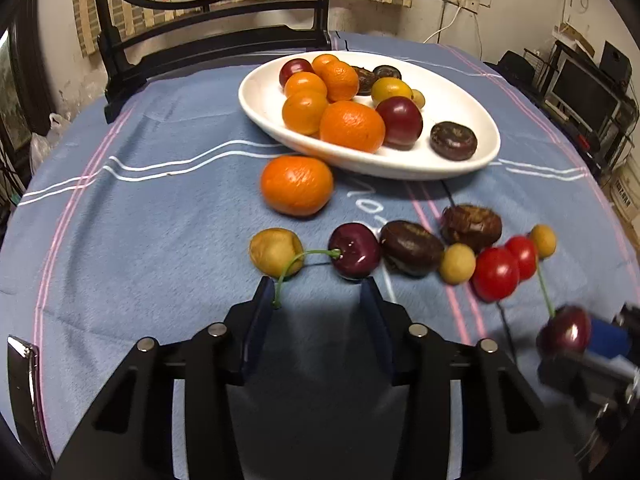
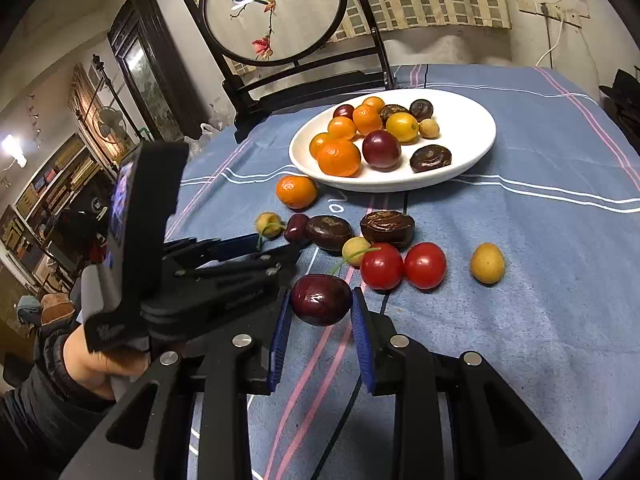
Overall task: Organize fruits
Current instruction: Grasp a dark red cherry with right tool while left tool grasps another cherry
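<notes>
Beside plate [image 2: 472, 160], loose fruit, perhaps chestnuts [image 2: 386, 226]

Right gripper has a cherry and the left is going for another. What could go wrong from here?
1. The glossy dark red cherry is pinched between the right gripper's blue pads and could squirt out.
2. The left gripper stands open before the second dark cherry; closing may catch only its green stem.

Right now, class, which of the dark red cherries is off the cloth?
The cherry clamped in the right gripper, lifted, its stem trailing. The other loose cherry rests on the cloth beside a yellow fruit.
</notes>
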### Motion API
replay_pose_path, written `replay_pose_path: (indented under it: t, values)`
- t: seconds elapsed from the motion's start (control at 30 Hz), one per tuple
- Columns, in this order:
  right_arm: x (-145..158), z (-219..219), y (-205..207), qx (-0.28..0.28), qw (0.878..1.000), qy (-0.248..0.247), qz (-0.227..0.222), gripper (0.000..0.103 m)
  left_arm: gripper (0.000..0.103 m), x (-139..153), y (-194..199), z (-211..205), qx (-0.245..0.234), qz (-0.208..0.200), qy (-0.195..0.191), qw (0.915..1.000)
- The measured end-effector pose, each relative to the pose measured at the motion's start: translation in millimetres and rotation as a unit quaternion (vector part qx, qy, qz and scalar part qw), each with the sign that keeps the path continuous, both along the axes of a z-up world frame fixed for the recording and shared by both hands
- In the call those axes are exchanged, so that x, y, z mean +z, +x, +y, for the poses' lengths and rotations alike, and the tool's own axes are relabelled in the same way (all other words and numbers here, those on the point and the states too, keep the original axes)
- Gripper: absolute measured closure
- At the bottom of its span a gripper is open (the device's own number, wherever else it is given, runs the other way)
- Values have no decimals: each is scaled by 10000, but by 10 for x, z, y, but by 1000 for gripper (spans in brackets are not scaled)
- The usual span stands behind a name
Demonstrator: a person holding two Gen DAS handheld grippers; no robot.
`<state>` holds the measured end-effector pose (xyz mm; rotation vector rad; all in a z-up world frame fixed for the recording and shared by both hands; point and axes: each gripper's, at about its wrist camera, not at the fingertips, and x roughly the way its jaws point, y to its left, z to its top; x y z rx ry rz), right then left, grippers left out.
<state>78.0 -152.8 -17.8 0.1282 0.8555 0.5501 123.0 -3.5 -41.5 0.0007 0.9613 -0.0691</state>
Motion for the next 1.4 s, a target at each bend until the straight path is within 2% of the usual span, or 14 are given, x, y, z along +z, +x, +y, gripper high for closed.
replay_pose_path:
  t: [0.13, 0.47, 0.53, 0.57, 0.6, 0.8, 1.0, 1.07, 1.1, 1.13, 1.17, 1.27, 1.37, 1.4]
  values:
    - [-20, -23, 6, -35, 10000, -5, 10, 73, 58, 14, 37, -30, -12, 71, -115, 9999]
    - [-48, 2, 28, -23, 10000, -65, 45, 73, 59, 35, -11, -80, -204, -30, -57, 9998]
    - [-48, -5, 31, -40, 10000, -66, 50, 73, 84, 12, -20, -80, -274, -7, -115, 9996]
    - [-47, -5, 30, -32, 10000, -62, 48, 73, 86, 9, -33, -84, -289, -46, -89, 9995]
    - [-47, -2, 31, -21, 10000, -61, 45, 73, 98, 7, -55, -93, -329, -83, -27, 9994]
    - [-61, 15, 29, 15, 9999, -100, 53, 73, 100, 55, -230, -60, -462, -205, 180, 9986]
    - [-72, 44, 20, 57, 9998, -155, 60, 73, 100, 81, -453, 33, -655, 63, 132, 9977]
    - [-77, 54, 15, 71, 9998, -173, 63, 73, 96, 59, -512, 26, -788, 257, 165, 9964]
    - [-77, 57, 15, 78, 9998, -174, 63, 73, 76, 49, -526, 23, -826, 345, 204, 9958]
    - [-76, 59, 15, 80, 9998, -176, 62, 73, 49, 57, -541, 31, -824, 378, 232, 9956]
    - [-77, 61, 15, 80, 9998, -181, 62, 73, 41, 94, -565, 50, -786, 268, 238, 9963]
    - [-77, 67, 13, 95, 9998, -179, 63, 73, 39, 194, -570, 72, -737, -44, 257, 9969]
    - [-85, 79, 18, 102, 9997, -189, 69, 73, 40, 228, -461, 55, -663, -138, 277, 9973]
    - [-85, 76, 22, 96, 9998, -187, 71, 73, 46, 219, -420, 32, -662, -134, 281, 9973]
